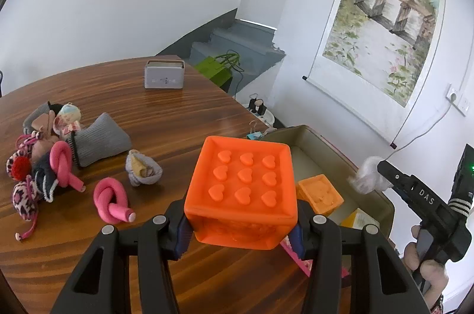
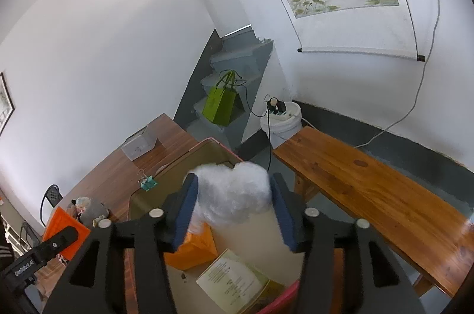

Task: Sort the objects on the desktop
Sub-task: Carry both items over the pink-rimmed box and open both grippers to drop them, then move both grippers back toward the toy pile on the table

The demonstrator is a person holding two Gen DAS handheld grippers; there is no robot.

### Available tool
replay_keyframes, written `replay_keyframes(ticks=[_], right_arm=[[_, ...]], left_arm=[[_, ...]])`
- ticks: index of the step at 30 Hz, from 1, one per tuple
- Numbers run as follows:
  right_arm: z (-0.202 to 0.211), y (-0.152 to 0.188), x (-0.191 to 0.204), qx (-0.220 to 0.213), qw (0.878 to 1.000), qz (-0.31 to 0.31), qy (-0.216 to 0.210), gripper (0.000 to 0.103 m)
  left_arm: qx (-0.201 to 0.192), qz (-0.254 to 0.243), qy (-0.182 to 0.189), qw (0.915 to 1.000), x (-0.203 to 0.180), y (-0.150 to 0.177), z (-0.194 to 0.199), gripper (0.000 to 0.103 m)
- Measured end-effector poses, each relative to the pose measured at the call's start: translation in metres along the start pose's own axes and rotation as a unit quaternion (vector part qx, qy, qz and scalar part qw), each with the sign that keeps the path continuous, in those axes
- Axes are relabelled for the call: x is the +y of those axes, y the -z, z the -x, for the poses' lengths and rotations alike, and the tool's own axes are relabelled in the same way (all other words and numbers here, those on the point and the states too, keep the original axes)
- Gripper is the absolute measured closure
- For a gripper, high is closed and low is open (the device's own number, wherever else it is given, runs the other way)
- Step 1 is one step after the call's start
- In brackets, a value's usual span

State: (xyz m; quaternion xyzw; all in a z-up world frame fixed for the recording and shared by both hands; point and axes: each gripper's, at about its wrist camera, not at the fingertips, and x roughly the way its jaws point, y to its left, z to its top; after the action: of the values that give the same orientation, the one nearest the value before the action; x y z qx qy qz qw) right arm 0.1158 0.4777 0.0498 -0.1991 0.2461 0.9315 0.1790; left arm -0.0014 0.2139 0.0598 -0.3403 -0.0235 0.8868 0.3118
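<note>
My left gripper (image 1: 241, 228) is shut on a large orange cube (image 1: 241, 192) with raised hearts on top, held above the wooden table (image 1: 166, 118) beside the beige bin (image 1: 314, 139). My right gripper (image 2: 234, 206) is shut on a white fluffy wad (image 2: 234, 194), held over the bin (image 2: 177, 166); it also shows in the left wrist view (image 1: 370, 174). Inside the bin lie a smaller orange cube (image 1: 320, 195) and a yellow booklet (image 2: 234, 278). Two knotted pink foam rollers (image 1: 111, 200) and rolled socks (image 1: 143, 168) lie on the table at left.
A pile of socks and hair ties (image 1: 38, 160) sits at the table's left. A grey tin box (image 1: 164, 74) stands at the far edge. A teal binder clip (image 2: 148, 182) lies by the bin. A wooden bench (image 2: 370, 189) and white bucket (image 2: 281, 121) stand right.
</note>
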Motion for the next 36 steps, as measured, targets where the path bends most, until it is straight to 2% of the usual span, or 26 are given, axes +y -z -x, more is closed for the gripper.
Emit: replay_keyframes(ticks=[2,3,17,22,27,36], right_arm=[[0.001,0.001,0.002,-0.006,1.0,0.004,0.0,0.034],[0.001,0.001,0.003,-0.008,1.0,0.006,0.0,0.033],[0.002,-0.002,-0.01,-0.018,1.0,-0.01,0.0,0.031],[0.001,-0.002,-0.012,-0.016,1.0,-0.009,0.0,0.031],[-0.004,0.0,-0.008,-0.011,1.0,-0.004,0.0,0.031],[-0.004,0.005,0.005,-0.008,1.0,0.001,-0.007,0.03]], left_arm=[[0.002,-0.004,0.002,1.0,-0.004,-0.002,-0.004,0.05],[0.003,-0.007,0.002,1.0,-0.006,-0.004,-0.007,0.05],[0.011,-0.054,0.024,0.9982,-0.05,-0.033,-0.054,0.05],[0.031,-0.064,0.031,0.997,-0.06,-0.038,-0.081,0.049],[0.044,-0.045,0.022,0.9978,-0.051,-0.04,-0.097,0.042],[0.038,-0.009,0.024,0.9989,-0.023,-0.036,-0.084,0.042]])
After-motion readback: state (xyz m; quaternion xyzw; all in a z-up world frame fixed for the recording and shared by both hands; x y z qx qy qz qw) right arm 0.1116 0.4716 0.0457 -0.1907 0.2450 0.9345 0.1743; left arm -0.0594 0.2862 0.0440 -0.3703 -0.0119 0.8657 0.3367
